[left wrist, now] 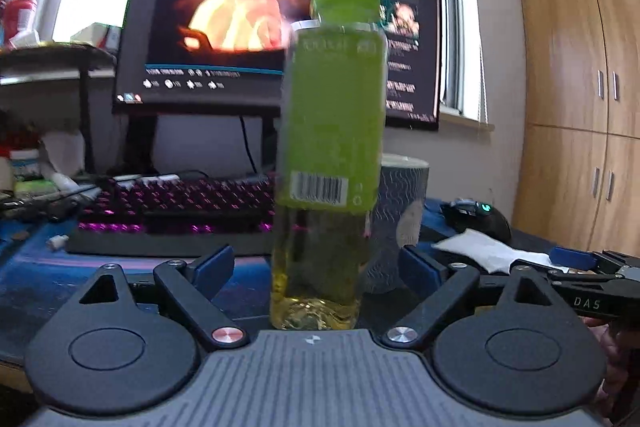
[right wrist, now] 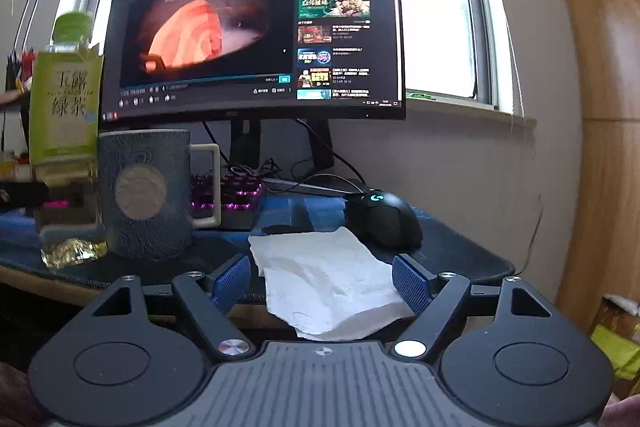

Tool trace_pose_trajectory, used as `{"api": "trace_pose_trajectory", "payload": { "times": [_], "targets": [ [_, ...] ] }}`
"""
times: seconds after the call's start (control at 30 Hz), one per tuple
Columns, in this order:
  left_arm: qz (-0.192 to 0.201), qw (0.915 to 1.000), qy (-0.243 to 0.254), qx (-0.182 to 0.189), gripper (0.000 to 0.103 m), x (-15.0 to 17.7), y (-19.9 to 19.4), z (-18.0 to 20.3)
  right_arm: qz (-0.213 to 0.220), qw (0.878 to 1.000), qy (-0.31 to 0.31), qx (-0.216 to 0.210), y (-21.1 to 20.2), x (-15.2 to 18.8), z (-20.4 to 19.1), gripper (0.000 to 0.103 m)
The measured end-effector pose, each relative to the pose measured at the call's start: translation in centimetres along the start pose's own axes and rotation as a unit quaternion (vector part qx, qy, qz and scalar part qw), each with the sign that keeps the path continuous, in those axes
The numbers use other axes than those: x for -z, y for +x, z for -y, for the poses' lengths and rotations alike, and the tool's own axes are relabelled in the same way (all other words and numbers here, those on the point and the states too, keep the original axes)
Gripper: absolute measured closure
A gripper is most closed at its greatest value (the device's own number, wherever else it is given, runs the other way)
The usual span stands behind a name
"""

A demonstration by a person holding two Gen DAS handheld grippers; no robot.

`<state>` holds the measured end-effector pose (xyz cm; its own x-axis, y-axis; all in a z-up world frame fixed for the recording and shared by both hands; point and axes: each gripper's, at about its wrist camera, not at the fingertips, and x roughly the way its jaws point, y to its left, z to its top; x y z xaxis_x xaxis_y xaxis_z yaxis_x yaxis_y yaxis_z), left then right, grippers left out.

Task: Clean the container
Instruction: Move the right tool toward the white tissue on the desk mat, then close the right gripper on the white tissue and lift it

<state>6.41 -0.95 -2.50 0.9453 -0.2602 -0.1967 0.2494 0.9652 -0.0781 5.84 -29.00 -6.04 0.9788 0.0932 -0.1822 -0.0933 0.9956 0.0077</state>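
The clear plastic bottle with a green cap and green label is seen upright on the desk between the spread, untouching pads of the left gripper. Just beside it stands the grey patterned ceramic mug. The right gripper is held wide apart around the crumpled white paper towel, ungripped.

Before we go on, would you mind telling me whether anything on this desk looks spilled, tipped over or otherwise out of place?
Nothing is spilled or tipped: the bottle and mug stand upright. The only oddity is the crumpled paper towel, hanging over the desk's front edge.
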Motion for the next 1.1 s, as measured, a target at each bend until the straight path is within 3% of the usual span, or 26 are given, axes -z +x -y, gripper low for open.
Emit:
{"api": "trace_pose_trajectory", "payload": {
  "times": [0.13, 0.2, 0.33, 0.53, 0.67, 0.7, 0.83, 1.03, 1.1],
  "targets": [
    [-0.015, 0.9999, 0.004, 0.005, 0.029, 0.5, 1.2, 0.1, 0.004, 1.000, -0.010, 0.004, -0.1, 0.1, -0.1, 0.021],
    [-0.022, 0.9997, 0.005, 0.004, 0.029, 0.5, 1.9, 0.0, 0.011, 1.000, -0.015, 0.008, -0.2, 0.1, -0.1, 0.021],
    [-0.037, 0.9992, -0.005, 0.011, 0.041, 0.7, 2.7, -0.2, 0.008, 1.000, -0.010, 0.011, 0.4, 0.4, -0.1, 0.021],
    [-0.036, 0.9992, -0.013, 0.015, 0.041, 1.0, 2.9, -0.1, 0.019, 1.000, 0.024, -0.002, 1.6, 1.4, 0.3, 0.021],
    [-0.035, 0.9992, -0.015, 0.013, 0.041, 0.9, 2.9, -0.1, 0.016, 1.000, -0.003, 0.017, 2.1, 1.3, -1.0, 0.021],
    [-0.035, 0.9992, -0.015, 0.012, 0.041, 0.9, 2.9, 0.0, 0.013, 1.000, -0.007, 0.019, 2.2, 1.2, -1.2, 0.024],
    [-0.034, 0.9993, -0.016, 0.009, 0.041, 1.1, 2.9, 0.1, 0.005, 1.000, 0.015, 0.025, 2.5, 0.7, -1.0, 0.067],
    [-0.029, 0.9994, -0.016, 0.008, 0.042, 1.4, 2.4, 0.3, 0.003, 0.998, 0.047, 0.043, 2.5, 0.6, -0.1, 0.096],
    [-0.028, 0.9995, -0.015, 0.007, 0.042, 1.5, 2.2, 0.4, 0.012, 0.997, 0.064, 0.029, 2.4, 0.6, 0.4, 0.097]
  ]
}}
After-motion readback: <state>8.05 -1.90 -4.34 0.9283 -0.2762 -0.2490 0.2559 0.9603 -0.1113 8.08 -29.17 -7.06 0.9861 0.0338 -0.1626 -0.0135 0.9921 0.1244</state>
